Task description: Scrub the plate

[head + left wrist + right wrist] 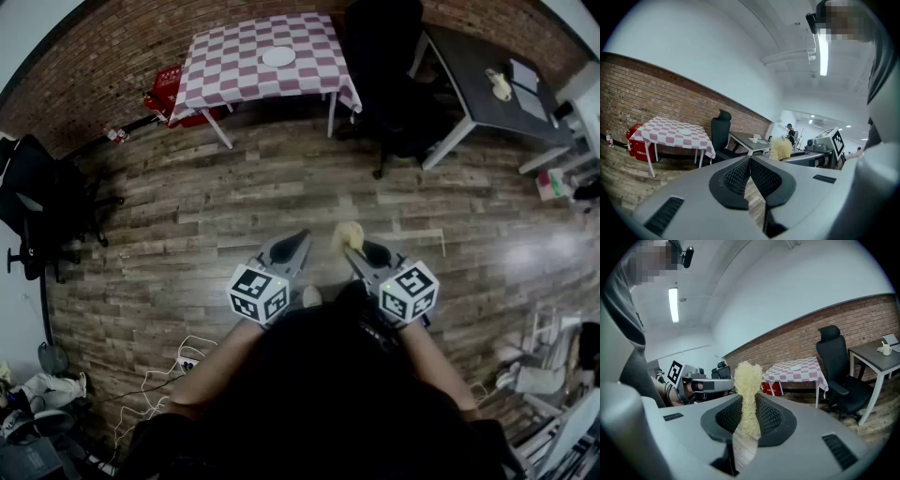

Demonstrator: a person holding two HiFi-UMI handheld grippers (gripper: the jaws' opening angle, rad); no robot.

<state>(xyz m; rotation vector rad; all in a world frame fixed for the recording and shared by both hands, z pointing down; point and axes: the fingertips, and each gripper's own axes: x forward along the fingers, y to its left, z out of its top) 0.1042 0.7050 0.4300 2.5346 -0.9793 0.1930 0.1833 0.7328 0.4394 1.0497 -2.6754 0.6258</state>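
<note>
A white plate lies on the checked table far ahead by the brick wall; it also shows in the left gripper view as the plate and in the right gripper view as the plate. My right gripper is shut on a pale yellow scrubber, whose tuft sticks out past the jaws. My left gripper is shut with nothing between its pads. Both are held in front of the person, over the wood floor, far from the table.
A black office chair stands right of the checked table, beside a grey desk with a cup. A red crate sits left of the table. Another black chair and cables lie at the left.
</note>
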